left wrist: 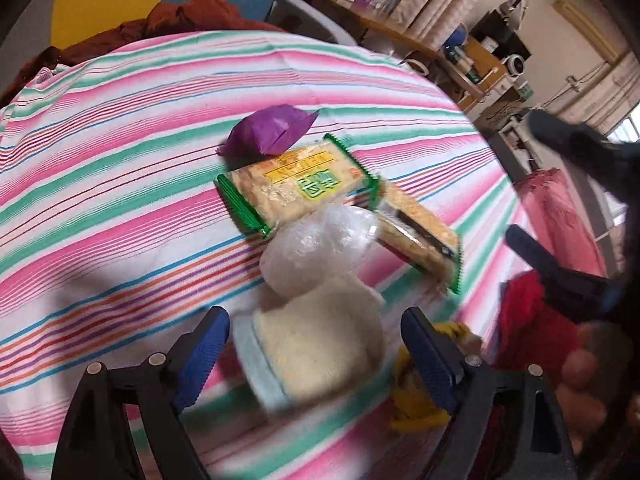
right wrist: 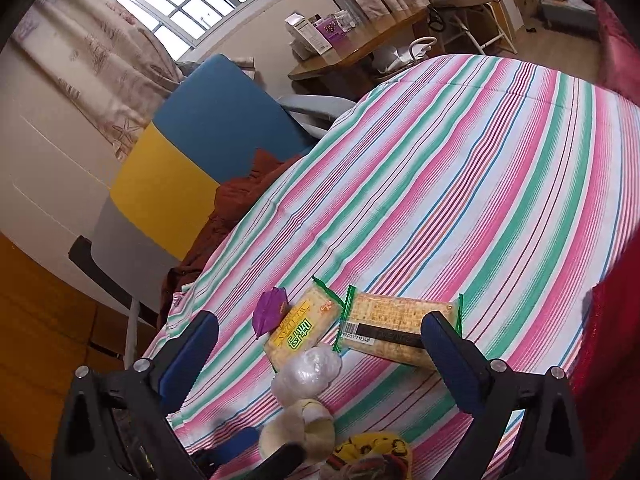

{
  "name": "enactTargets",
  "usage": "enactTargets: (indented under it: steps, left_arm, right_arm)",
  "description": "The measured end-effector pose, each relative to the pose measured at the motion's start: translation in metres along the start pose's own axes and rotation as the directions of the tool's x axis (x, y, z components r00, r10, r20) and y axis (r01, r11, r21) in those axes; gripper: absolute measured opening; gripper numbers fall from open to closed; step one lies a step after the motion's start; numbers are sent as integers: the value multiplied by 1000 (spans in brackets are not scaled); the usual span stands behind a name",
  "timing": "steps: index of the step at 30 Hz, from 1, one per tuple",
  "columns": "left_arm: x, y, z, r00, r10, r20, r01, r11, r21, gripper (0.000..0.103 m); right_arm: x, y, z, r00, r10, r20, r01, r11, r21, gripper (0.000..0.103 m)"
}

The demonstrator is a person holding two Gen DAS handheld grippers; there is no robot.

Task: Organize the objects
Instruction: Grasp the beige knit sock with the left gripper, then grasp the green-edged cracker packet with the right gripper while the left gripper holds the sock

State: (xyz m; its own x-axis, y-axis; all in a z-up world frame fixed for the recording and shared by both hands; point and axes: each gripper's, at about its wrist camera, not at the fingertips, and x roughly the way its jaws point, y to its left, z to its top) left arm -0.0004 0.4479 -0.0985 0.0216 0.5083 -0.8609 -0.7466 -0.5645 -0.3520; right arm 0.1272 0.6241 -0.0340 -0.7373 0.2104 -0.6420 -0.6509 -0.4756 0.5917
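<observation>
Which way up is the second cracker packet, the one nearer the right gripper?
Back side up: the cracker packet lies flat on the striped cloth with its barcode showing.

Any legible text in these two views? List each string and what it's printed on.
"WEIDAN": yellow band on the green-edged cracker packet.
"922251712348", roughly, digits small: barcode on the second cracker packet, lying back side up.
Green characters on the first packet: not legible.
Boxes on the desk: print too small.
Purple packet: no text visible.
</observation>
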Motion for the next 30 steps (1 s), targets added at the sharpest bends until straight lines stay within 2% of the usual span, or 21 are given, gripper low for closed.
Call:
enactTargets:
  steps: [2,3,6,10,15,18,21,23,26,27,30]
  left_arm:
    - [5,0,-1,1000,15,1,-15,1000,7,85]
    - [4,0,-3,1000,24,20,-24,1000,19,78]
    - [-3,3,-9,1000,4,24,-6,998,63,73]
    - [-19,13,-25,999,25,35,-29,993,116,72]
    - [-46,41,-56,995,43,86,-58,983,174,72]
    - [-56,58,-67,994,40,101,-55,988,144,72]
    - [-59,70,-67,994,22,105,-35,993,117,72]
    - [-56,69,-67,994,19,111,-32,992,123,72]
    - [-51,63,-69,992,26,126,-44,990,138,73]
    - [-51,64,-69,991,22,129,-40,990,135,73]
    - [-52,69,-70,991,-1,130,-15,992,122,73]
  right_arm:
    - [0,0,0,1000,3,-1,-3,1000,0,102]
    - [0,0,0,1000,3,-2,-3,1000,0,102]
    - [1,0,0,1000,4,-6,-4,1000,0,102]
    - [3,0,0,1000,-1,-12,1,1000,-6,102]
    - [5,-1,0,1000,-12,-21,12,1000,-4,102]
    - [8,0,-1,999,-21,-41,21,1000,-12,102]
    - [17,3,-2,994,-20,-110,17,999,-32,102]
    - [24,6,1,985,-29,-170,18,998,-63,102]
    - [29,18,13,962,-119,-245,66,974,-216,102]
    - [31,22,17,954,-157,-255,80,954,-289,102]
    - [47,28,21,904,-283,-319,96,864,-494,102]
